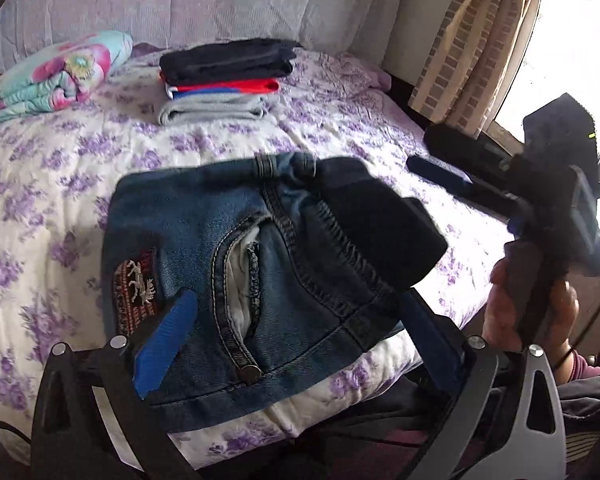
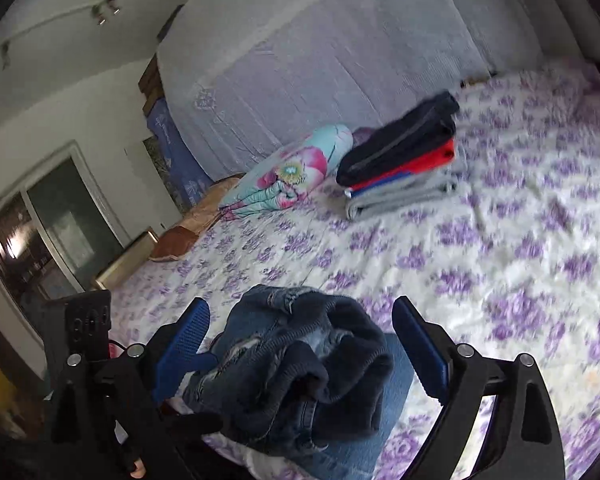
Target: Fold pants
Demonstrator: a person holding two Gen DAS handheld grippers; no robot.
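Observation:
A pair of blue jeans (image 1: 228, 264) lies folded into a thick bundle near the front edge of the bed, pocket and patch facing up, a dark lining flap on its right. My left gripper (image 1: 296, 320) is open, its blue fingers on either side of the bundle's near part. My right gripper (image 1: 436, 168) shows in the left wrist view, held in a hand to the right, its jaws apart. In the right wrist view the jeans (image 2: 296, 376) bunch between the open fingers of my right gripper (image 2: 300, 328), not pinched.
A stack of folded clothes (image 1: 224, 80), dark, red and grey, sits farther back on the floral bedspread (image 1: 40, 184). A rolled floral blanket (image 1: 56, 72) lies at the back left. A curtain and window (image 1: 476, 48) are at the right.

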